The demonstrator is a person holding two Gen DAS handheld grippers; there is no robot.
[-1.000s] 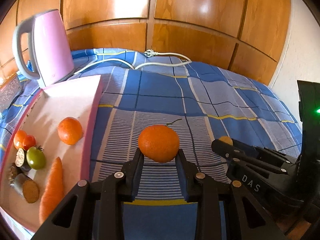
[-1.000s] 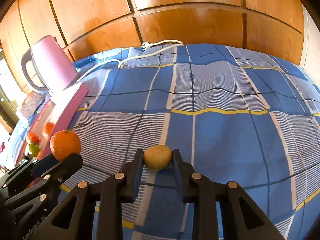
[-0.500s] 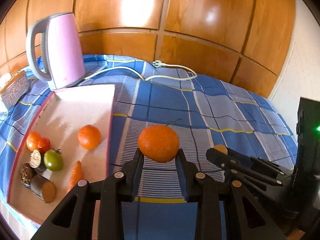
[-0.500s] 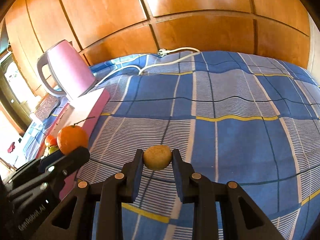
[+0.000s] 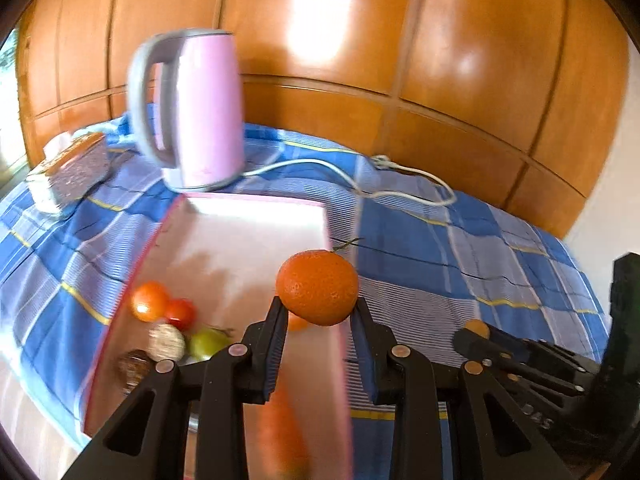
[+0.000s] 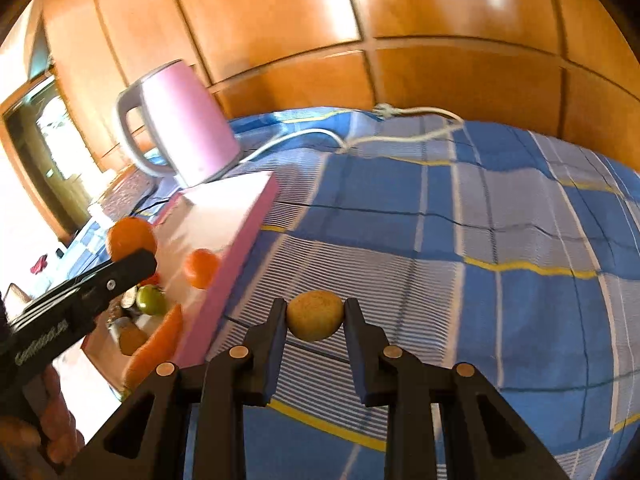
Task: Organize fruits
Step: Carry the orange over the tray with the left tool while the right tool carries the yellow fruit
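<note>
- The left gripper (image 5: 319,312) has its fingers closed on an orange (image 5: 318,287), held in the air over the right edge of the pink tray (image 5: 248,248).
- The right gripper (image 6: 315,316) clamps a small yellow-brown fruit (image 6: 315,315) between its fingers, above the blue checked cloth (image 6: 460,216) to the right of the tray.
- On the tray's near end lies a carrot (image 6: 154,346), blurred in the left view.
- Just beyond the carrot on the tray sit a green tomato (image 6: 151,300) and two round brownish pieces (image 5: 166,342); what the pieces are is hard to tell.
- Beyond those, at the tray's left side, an orange-red tomato (image 5: 150,301) touches a red one (image 5: 180,313).
- A second orange (image 6: 203,268) rests on the tray near its right wall, almost hidden behind the held orange in the left view.
- The far half of the tray is bare.
- A pink kettle (image 5: 192,108) stands upright at the tray's far end.
- Left of the kettle lies a dark patterned box (image 5: 78,166).
- A white cord (image 5: 360,176) runs from the kettle across the cloth, past the tray's far right corner.
- Wooden panels (image 5: 440,60) rise behind the cloth.
</note>
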